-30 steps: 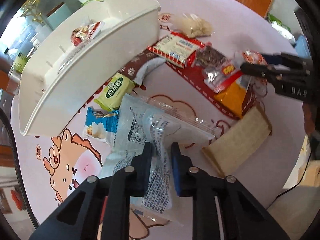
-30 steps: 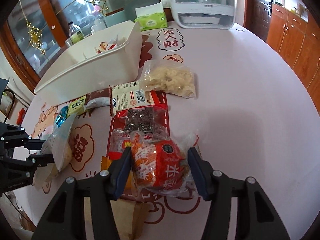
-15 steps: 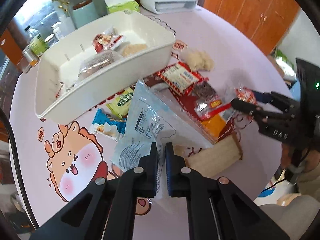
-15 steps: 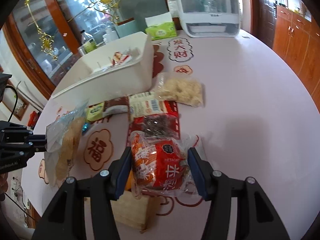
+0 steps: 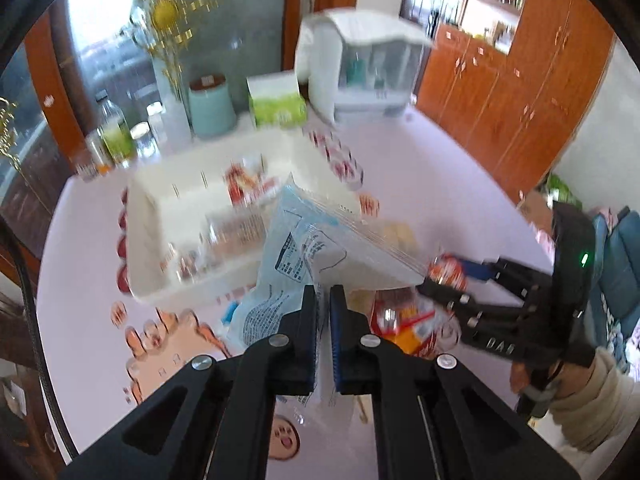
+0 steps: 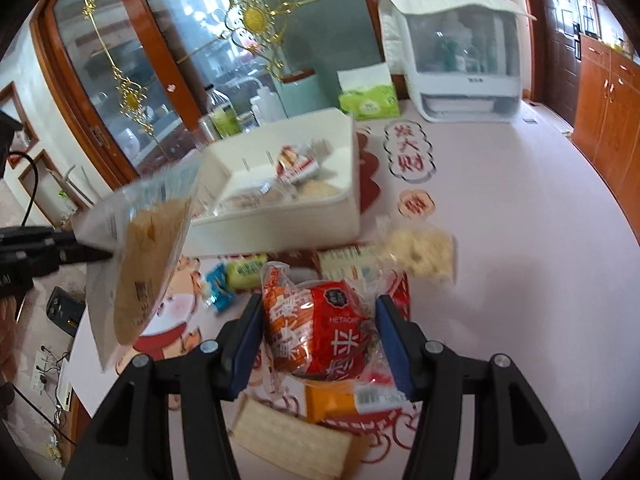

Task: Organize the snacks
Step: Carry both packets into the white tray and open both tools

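Note:
My left gripper (image 5: 324, 304) is shut on a clear blue-and-white snack bag (image 5: 308, 240) and holds it in the air in front of the white storage bin (image 5: 156, 256). The same bag (image 6: 144, 256) hangs at the left of the right wrist view, with a tan cake inside. My right gripper (image 6: 316, 320) is shut on a red snack packet (image 6: 324, 328) and holds it above the table; it also shows in the left wrist view (image 5: 444, 280). The bin (image 6: 280, 216) holds a few snacks.
Loose snacks lie on the pink tablecloth (image 6: 500, 240) below the right gripper: a pale cracker pack (image 6: 292, 440), an orange packet (image 6: 332, 400), a bag of white pieces (image 6: 420, 252), small green and blue packs. A white appliance (image 6: 460, 60), tissue box (image 6: 368, 100) and bottles stand at the back.
Both grippers have risen with their packets. The left gripper lifted the clear bag off the table toward the bin. The right gripper lifted the red packet clear of the pile.

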A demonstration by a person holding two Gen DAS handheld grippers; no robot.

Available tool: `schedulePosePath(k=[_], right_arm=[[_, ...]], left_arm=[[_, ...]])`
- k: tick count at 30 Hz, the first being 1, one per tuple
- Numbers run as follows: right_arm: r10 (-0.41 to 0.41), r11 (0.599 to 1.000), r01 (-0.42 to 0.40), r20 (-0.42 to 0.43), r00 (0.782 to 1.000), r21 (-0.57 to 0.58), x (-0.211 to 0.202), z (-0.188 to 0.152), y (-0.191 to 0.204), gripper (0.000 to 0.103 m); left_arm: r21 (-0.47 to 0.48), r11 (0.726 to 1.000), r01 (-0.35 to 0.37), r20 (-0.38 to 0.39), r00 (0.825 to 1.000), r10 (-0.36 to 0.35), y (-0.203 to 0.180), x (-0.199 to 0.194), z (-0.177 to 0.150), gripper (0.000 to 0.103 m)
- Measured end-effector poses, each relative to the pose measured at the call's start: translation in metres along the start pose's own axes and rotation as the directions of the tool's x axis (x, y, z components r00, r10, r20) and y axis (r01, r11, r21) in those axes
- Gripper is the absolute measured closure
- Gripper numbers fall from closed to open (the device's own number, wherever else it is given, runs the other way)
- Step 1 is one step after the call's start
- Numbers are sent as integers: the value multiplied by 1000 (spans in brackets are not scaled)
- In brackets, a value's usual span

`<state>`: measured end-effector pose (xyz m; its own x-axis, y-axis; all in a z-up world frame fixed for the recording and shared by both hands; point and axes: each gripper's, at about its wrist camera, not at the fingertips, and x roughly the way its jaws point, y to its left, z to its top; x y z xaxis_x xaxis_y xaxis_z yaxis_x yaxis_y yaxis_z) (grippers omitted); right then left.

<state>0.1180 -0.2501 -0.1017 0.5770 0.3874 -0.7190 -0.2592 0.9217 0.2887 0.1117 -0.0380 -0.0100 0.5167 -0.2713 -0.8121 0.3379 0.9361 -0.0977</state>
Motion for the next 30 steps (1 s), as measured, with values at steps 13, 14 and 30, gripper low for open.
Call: schedulePosePath(k=[13, 14, 30], right_arm=[[37, 999, -34, 150, 988, -28, 1, 116, 30, 47], [38, 999, -35, 153, 987, -23, 5, 124, 32, 47], [31, 999, -32, 21, 999, 29, 91, 178, 57, 38]], left_arm=[[-66, 995, -74, 239, 967, 88, 58, -31, 82, 100], [-72, 994, -79, 243, 965, 95, 63, -28, 86, 100], [-286, 932, -221, 233, 928, 292, 140, 36, 125, 14]])
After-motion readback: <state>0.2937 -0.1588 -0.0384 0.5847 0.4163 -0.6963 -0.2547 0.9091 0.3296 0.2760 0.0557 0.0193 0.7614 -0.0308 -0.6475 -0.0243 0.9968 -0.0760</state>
